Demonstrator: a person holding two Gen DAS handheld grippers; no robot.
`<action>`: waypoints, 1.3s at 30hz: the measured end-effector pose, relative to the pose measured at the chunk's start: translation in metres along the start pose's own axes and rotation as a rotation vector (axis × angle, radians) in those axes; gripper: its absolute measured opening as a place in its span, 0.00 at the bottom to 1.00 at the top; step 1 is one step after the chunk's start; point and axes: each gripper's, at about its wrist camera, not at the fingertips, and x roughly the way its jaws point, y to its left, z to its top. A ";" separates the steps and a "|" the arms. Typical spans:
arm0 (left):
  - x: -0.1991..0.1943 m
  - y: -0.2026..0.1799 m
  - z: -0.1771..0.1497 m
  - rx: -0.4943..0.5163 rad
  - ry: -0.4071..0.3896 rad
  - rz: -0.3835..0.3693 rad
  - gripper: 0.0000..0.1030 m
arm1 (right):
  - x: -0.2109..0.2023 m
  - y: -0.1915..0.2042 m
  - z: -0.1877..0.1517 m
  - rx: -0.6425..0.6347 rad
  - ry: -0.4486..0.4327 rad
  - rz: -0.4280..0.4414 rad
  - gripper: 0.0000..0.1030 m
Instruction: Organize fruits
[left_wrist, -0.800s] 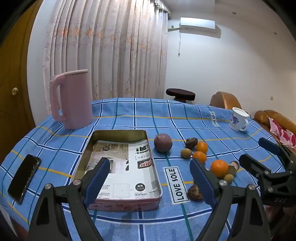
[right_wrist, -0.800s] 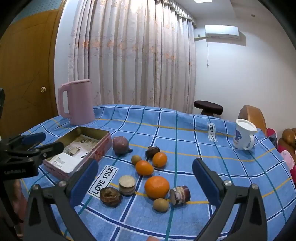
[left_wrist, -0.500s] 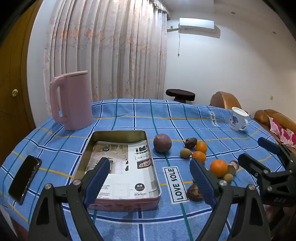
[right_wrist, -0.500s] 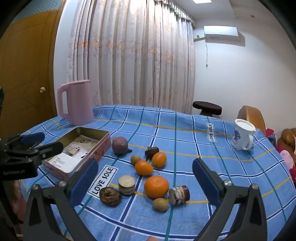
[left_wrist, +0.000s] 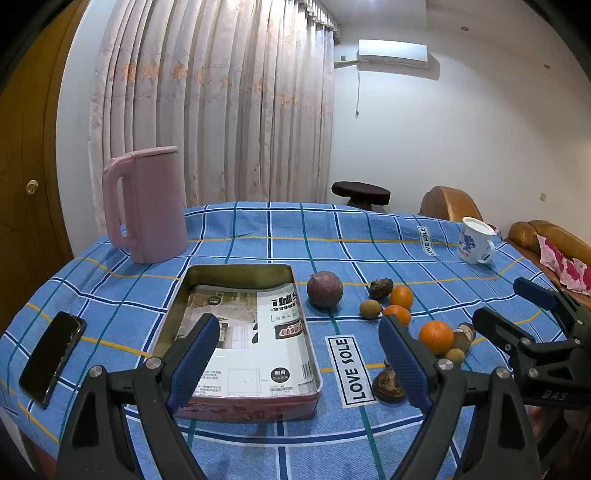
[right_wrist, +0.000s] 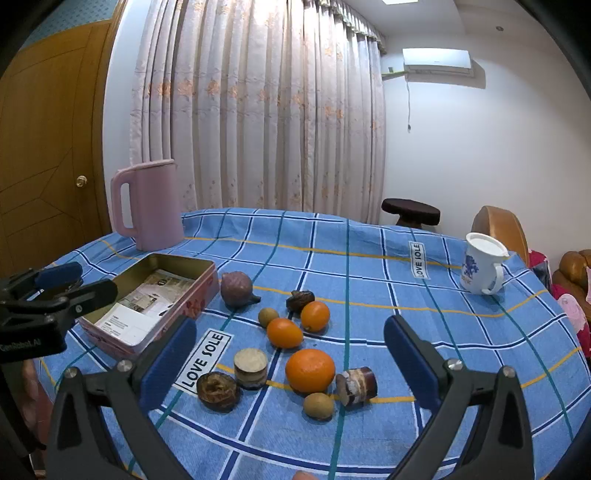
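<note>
Hovering over the cloth-covered surface, both claws spread wide with nothing between the pads: left claw above the near end of the tin, right claw above the fruit cluster. No fruit in the tin yet; only printed paper lining it. All fruit loose on the cloth just right of the tin, between it and the mug.

Counted from the right wrist view:
- three oranges: one big, two smaller
- two small tan round fruits, likely longans
- one purple round fruit, nearest the tin
- one dark wrinkled piece, touching a small orange
- one dark halved shell
- two short cylinders, kind unclear
- one pink jug and one phone, well apart from the fruit

Handling, as a guess: oranges light, firm, slightly springy, prone to roll; best pinched across the widest part. Tan fruits tiny, thin-shelled, easy to squirt out; centre well in the pads. Purple fruit hard-skinned and smooth, same mid-line grip. Shell brittle-looking; gentle squeeze on the rim.
</note>
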 end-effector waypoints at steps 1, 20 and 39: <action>-0.001 -0.001 -0.001 0.004 -0.002 0.001 0.87 | 0.000 0.000 0.000 0.001 0.000 -0.001 1.00; 0.000 -0.004 -0.003 0.004 -0.007 0.000 0.87 | 0.000 -0.003 -0.002 0.013 0.003 0.002 1.00; 0.001 -0.005 -0.004 0.003 -0.006 -0.001 0.87 | 0.000 -0.003 -0.003 0.018 0.010 0.005 1.00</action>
